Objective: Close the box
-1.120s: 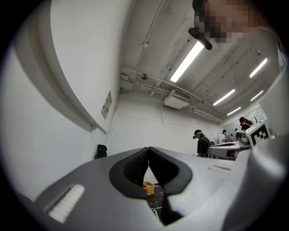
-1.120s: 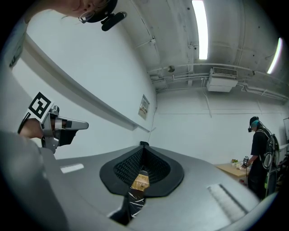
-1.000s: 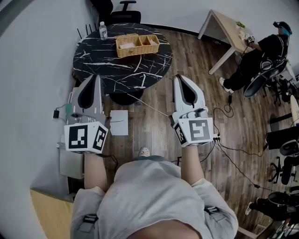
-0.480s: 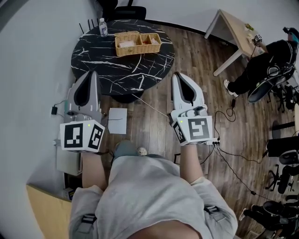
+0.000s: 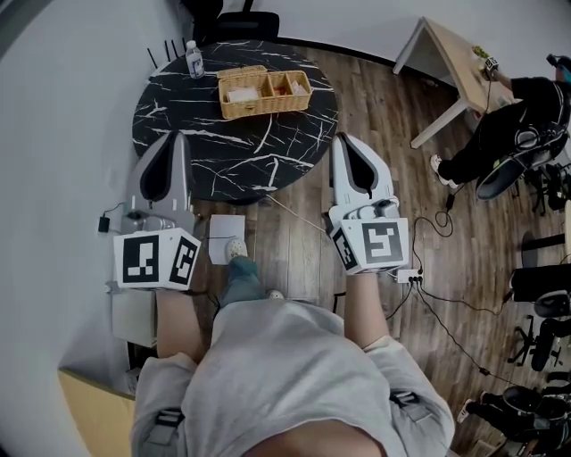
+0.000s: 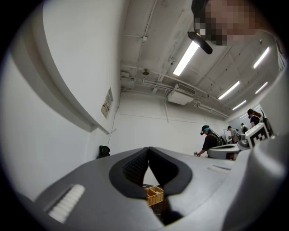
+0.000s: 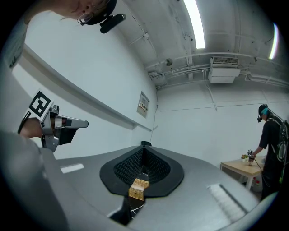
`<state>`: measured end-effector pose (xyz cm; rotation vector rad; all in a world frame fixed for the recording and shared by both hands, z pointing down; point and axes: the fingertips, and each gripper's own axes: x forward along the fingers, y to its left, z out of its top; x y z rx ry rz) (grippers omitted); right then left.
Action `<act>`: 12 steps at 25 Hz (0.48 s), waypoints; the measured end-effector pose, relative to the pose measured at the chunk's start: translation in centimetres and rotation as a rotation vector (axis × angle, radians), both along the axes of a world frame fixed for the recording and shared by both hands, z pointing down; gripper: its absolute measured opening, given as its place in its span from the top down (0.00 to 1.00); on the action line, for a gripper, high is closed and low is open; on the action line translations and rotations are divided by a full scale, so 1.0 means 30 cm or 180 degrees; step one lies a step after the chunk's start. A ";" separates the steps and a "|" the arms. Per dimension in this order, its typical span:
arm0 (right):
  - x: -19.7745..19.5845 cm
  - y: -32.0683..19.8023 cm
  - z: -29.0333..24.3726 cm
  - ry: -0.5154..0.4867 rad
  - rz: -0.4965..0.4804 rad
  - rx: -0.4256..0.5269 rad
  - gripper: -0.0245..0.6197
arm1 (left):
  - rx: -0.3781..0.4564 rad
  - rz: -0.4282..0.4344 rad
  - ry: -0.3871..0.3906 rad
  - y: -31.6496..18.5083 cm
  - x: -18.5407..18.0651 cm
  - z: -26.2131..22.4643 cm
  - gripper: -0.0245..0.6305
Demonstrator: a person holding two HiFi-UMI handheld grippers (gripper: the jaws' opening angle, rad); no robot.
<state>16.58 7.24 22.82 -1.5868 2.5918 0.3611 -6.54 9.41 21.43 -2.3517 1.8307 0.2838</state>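
Observation:
A wicker box with open compartments sits on the far side of a round black marble table. In the head view my left gripper and right gripper are held side by side over the table's near edge, well short of the box. Both are shut with nothing between their jaws. The left gripper view looks along its closed jaws, with the box small and far below them. In the right gripper view the box shows through the gap under the closed tips.
A water bottle stands at the table's back left, with a black chair behind it. A white sheet and cables lie on the wooden floor. A wooden desk and a seated person are at the right.
The person has stepped forward, one foot now ahead. The table and box sit slightly nearer in the head view. Both grippers stayed shut and level.

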 end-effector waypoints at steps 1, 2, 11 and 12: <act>-0.008 -0.027 0.001 -0.0003 0.0010 -0.0006 0.95 | -0.0007 0.0011 -0.0015 -0.027 -0.007 0.001 0.87; -0.017 -0.054 0.001 -0.0008 0.0021 -0.0011 0.95 | -0.0014 0.0026 -0.0029 -0.055 -0.014 0.003 0.87; -0.117 -0.302 -0.011 -0.0031 0.0096 -0.0025 0.95 | -0.0060 0.0154 -0.0088 -0.324 -0.088 0.003 0.87; -0.128 -0.327 -0.013 -0.0034 0.0105 -0.0022 0.95 | -0.0064 0.0168 -0.0093 -0.352 -0.098 0.002 0.87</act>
